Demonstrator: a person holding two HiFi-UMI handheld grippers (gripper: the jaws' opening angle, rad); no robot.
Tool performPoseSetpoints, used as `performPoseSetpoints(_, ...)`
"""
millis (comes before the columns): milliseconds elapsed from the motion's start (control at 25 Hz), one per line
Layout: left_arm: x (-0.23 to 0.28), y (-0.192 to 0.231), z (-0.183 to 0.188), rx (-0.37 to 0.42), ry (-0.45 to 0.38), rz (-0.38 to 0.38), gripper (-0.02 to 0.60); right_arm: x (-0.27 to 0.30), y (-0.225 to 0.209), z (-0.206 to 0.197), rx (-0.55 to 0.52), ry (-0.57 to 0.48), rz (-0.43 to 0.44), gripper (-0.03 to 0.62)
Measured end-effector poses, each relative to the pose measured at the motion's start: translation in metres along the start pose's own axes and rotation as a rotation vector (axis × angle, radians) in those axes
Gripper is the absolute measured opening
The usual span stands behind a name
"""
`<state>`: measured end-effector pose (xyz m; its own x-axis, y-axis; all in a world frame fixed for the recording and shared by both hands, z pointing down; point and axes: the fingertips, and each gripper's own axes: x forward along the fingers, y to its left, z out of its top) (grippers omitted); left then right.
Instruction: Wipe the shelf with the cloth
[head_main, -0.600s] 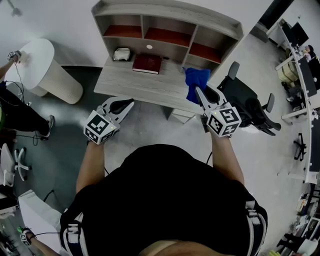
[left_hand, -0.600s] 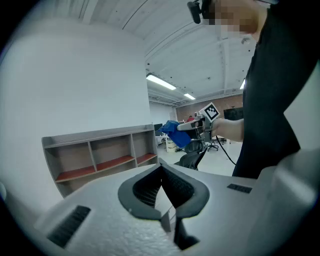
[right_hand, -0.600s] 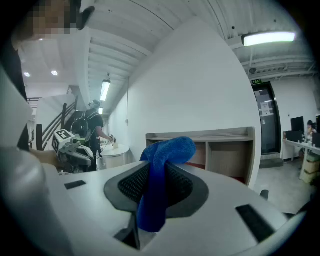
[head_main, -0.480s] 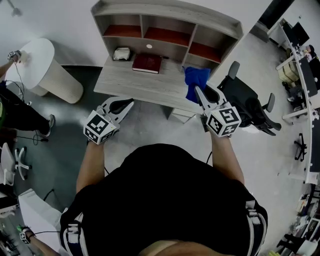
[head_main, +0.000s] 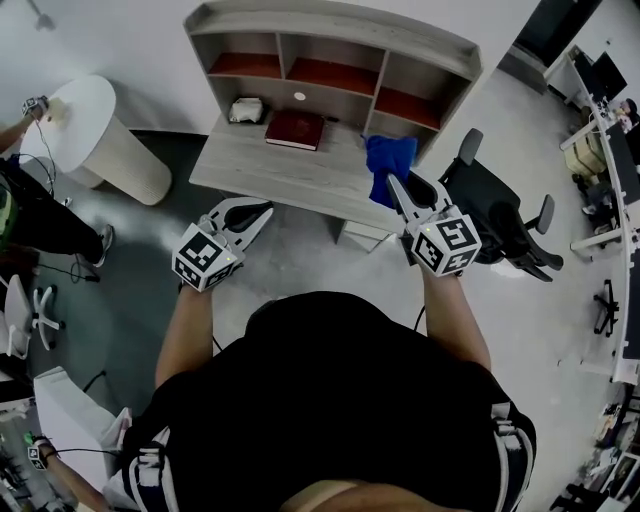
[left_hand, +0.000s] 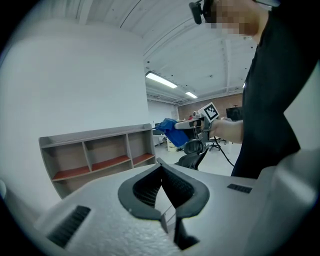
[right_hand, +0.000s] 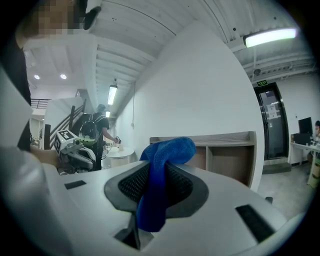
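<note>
Cloth (head_main: 390, 162) clamped in the right gripper (head_main: 392, 185), at the right end of the desk (head_main: 280, 168).

The blue cloth was pinched between the right gripper's jaws, bunched above them and hanging below. It was held in front of the right-hand compartment of the shelf (head_main: 330, 28); whether it touched the wood could not be told. The left gripper (head_main: 262, 212) had its jaws closed tip to tip with nothing between them, and it was held off the desk's front edge, above the floor. A red book (head_main: 294, 128) lay on the desk below the middle compartment, with a small white object (head_main: 244, 109) just to its left. A black office chair (head_main: 495, 210) stood to the right of the desk, and a round white table (head_main: 95, 135) stood well apart to the left.
</note>
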<state>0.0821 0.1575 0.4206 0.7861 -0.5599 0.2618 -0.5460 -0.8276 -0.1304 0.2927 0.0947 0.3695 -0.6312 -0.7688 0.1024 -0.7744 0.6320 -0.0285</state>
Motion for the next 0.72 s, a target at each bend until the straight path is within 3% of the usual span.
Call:
performPoseSetpoints(360, 0.011, -0.019, -0.007, -0.025, 0.005, 0.007, 0.016, 0.004, -0.007, -0.006, 0.006, 0.007, 0.040, 0.087)
performPoseSetpoints(720, 0.009, -0.004, -0.015, -0.017, 0.008, 0.023, 0.017, 0.017, -0.009, -0.007, 0.007, -0.001, 0.026, 0.087)
